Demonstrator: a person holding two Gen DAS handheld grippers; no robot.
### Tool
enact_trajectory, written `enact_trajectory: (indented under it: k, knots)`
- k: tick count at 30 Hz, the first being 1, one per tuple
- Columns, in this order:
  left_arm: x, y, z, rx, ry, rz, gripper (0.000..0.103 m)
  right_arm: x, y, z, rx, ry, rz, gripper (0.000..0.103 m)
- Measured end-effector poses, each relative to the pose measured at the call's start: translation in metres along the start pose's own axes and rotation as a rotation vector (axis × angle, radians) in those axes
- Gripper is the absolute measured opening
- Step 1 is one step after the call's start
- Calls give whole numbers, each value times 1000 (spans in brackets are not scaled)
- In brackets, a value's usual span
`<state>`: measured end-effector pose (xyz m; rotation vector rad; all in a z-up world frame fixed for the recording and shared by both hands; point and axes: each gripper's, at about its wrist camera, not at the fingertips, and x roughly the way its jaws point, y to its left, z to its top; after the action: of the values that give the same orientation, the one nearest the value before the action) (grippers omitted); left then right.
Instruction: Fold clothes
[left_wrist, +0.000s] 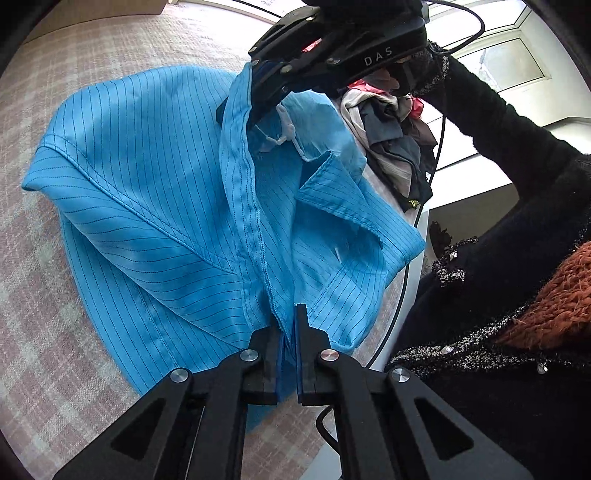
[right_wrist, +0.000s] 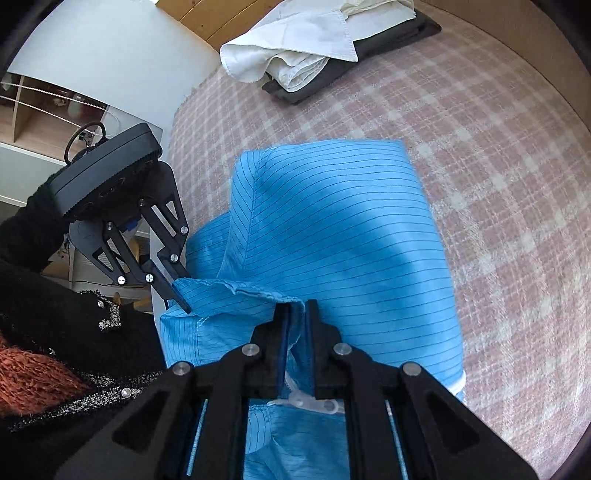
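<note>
Both claws clamping blue garment edge.
Left claw (left_wrist: 290, 321) and right claw (right_wrist: 297, 314) are gripping the blue striped garment (left_wrist: 147, 177); light, limp, slippery; hems are offering best hold.

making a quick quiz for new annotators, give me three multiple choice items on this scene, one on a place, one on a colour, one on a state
1. Where does the folded white garment lie?
A. on the dark folded garment at the far edge of the plaid surface
B. between the right gripper's jaws
C. draped over the person's sleeve

2. What colour is the shirt being handled?
A. red with dots
B. blue with thin dark stripes
C. plain white

3. How does the left gripper stand?
A. wide open above the shirt
B. shut on the shirt's edge
C. shut on a cable

Answers:
1 A: the right wrist view shows the white piece stacked on the dark one, far from the shirt.
2 B: both views show blue pinstriped fabric.
3 B: its pads pinch the hemmed blue edge; the right gripper clamps the same shirt.
</note>
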<state>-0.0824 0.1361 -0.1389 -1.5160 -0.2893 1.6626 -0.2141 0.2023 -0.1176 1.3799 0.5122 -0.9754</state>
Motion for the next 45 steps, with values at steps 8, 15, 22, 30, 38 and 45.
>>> enact_trajectory:
  k: [8,15,22,30,38,45]
  knots:
    - [-16,7,7,-47,-81,2,12,-6,2,3,7,-27,79,29]
    - [3,-6,7,29,-1,152,12,14,5,-2,-35,-34,-141,3]
    - [-36,-42,9,130,-46,367,13,15,9,-19,-14,-33,-188,7]
    - [-6,-75,40,200,-31,492,13,3,9,-37,33,-28,-162,19]
    - [52,-52,38,207,123,648,15,30,15,-43,3,19,-148,18]
    - [45,-43,33,207,130,559,2,31,13,-43,-6,88,-47,5]
